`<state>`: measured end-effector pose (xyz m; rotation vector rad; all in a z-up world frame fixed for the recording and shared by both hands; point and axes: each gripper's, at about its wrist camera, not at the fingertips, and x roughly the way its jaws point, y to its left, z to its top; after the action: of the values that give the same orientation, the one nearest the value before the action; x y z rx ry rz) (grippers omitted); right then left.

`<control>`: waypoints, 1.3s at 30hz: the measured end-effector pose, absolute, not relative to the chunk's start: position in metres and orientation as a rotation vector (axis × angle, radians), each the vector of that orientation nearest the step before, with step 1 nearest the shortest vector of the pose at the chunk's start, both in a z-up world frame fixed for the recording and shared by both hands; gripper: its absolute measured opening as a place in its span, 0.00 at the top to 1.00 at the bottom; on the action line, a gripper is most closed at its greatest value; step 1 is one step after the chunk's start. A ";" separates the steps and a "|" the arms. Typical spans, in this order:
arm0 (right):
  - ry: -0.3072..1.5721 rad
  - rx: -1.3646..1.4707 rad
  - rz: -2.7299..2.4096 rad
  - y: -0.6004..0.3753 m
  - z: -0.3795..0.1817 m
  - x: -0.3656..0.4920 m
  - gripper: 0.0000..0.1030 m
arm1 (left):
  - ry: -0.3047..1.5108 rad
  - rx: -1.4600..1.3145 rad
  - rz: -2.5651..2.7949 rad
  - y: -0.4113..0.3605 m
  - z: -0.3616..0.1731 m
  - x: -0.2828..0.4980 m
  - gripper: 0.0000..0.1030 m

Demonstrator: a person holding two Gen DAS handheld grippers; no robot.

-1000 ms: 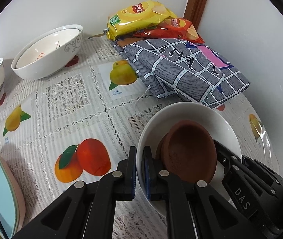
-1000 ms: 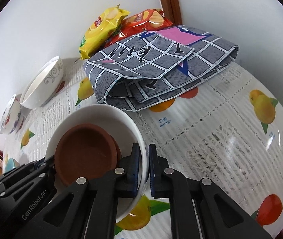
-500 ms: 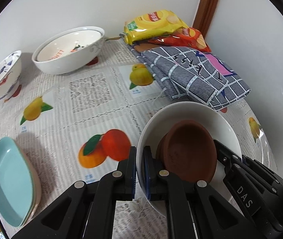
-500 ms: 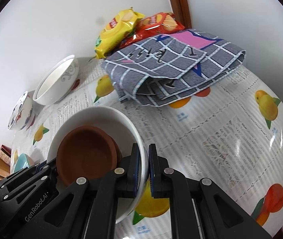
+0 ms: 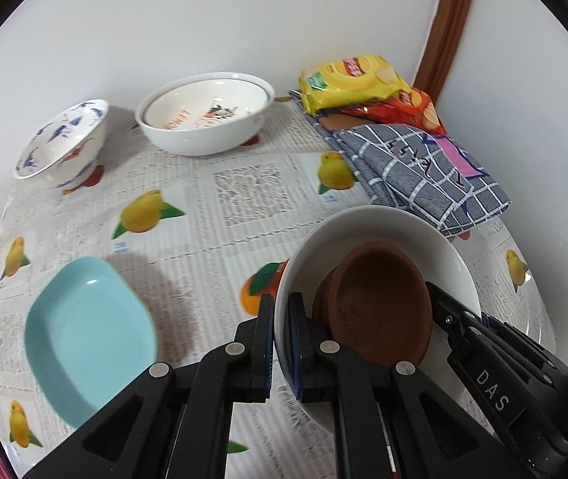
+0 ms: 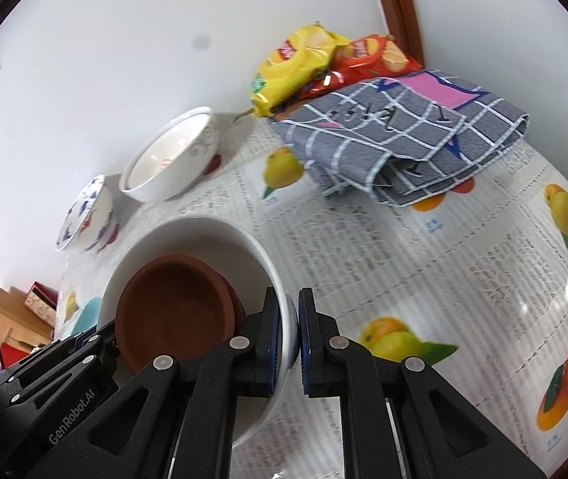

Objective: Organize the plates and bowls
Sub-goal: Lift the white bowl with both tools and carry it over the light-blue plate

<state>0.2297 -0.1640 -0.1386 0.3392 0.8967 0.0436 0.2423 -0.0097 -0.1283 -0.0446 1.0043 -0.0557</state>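
A white bowl (image 5: 383,227) holds a brown clay dish (image 5: 379,299) and hangs above the table. My left gripper (image 5: 282,319) is shut on its left rim. My right gripper (image 6: 291,327) is shut on the opposite rim of the white bowl (image 6: 204,235), with the brown dish (image 6: 172,311) inside. A large white printed bowl (image 5: 208,115) and a blue-patterned bowl (image 5: 60,143) stand at the back by the wall. A light blue plate (image 5: 88,319) lies at the front left on the fruit-print tablecloth (image 5: 204,215).
A folded grey checked cloth (image 5: 423,167) lies at the back right, with yellow (image 5: 351,80) and red (image 5: 411,107) chip bags behind it in the corner. White walls close the back and right. Boxes (image 6: 24,319) sit beyond the table's left edge.
Both grippers have lifted and pulled back with the white bowl. The back bowls and the blue plate now show more fully.
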 end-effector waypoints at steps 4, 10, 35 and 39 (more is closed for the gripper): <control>0.893 0.332 0.065 -0.150 -0.134 0.227 0.91 | 1.001 -0.068 -0.037 0.003 -0.127 0.235 0.93; 0.888 0.329 0.095 -0.133 -0.131 0.225 0.91 | 0.989 -0.084 -0.005 0.021 -0.123 0.224 0.93; 0.877 0.324 0.181 -0.082 -0.124 0.219 0.90 | 0.971 -0.124 0.051 0.074 -0.113 0.201 0.93; 0.875 0.325 0.190 -0.075 -0.124 0.218 0.90 | 0.967 -0.129 0.057 0.081 -0.111 0.198 0.93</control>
<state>0.2184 -0.0753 -0.1239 0.3250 0.8753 0.1902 0.1982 0.0810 -0.1115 -0.1295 0.9675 0.0570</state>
